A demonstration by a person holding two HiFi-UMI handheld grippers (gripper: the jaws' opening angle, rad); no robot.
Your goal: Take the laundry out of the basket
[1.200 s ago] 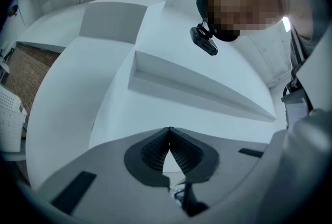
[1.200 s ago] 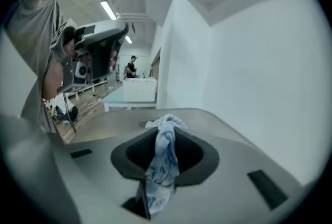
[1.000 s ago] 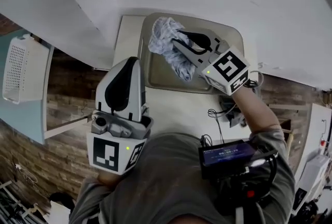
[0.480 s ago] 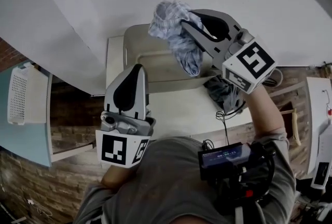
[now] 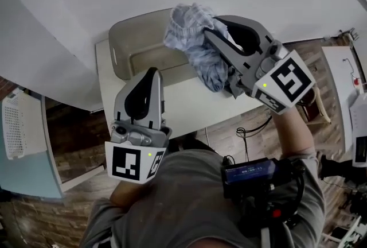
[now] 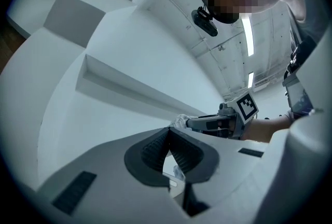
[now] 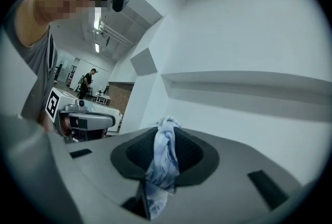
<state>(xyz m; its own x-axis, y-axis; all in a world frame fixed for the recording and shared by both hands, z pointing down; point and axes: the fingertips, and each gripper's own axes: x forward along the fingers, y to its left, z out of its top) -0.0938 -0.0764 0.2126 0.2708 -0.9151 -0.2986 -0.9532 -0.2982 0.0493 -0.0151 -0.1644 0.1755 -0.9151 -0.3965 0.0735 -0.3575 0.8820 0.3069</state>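
Observation:
In the head view my right gripper (image 5: 210,33) is shut on a pale blue patterned cloth (image 5: 192,31). The cloth hangs bunched in the air, above the right end of the beige basket (image 5: 122,40) and the white table (image 5: 189,108). The right gripper view shows the cloth (image 7: 163,158) pinched between the dark pads (image 7: 189,153) and trailing down. My left gripper (image 5: 152,73) hovers over the table's near edge, in front of the basket, with its jaws closed tip to tip and nothing held. From the left gripper (image 6: 169,129) view, the right gripper (image 6: 215,123) and the cloth (image 6: 181,121) appear just beyond its tips.
A white perforated laundry hamper (image 5: 17,126) stands on a pale blue surface at the far left. Cables (image 5: 252,125) lie on the wood floor under the table's right side. White walls rise close behind the table. White furniture (image 5: 356,126) stands at the right edge.
My right gripper has lifted the blue cloth up and out of the basket, nearer to me. The left gripper has shifted a little towards the basket, still shut and empty.

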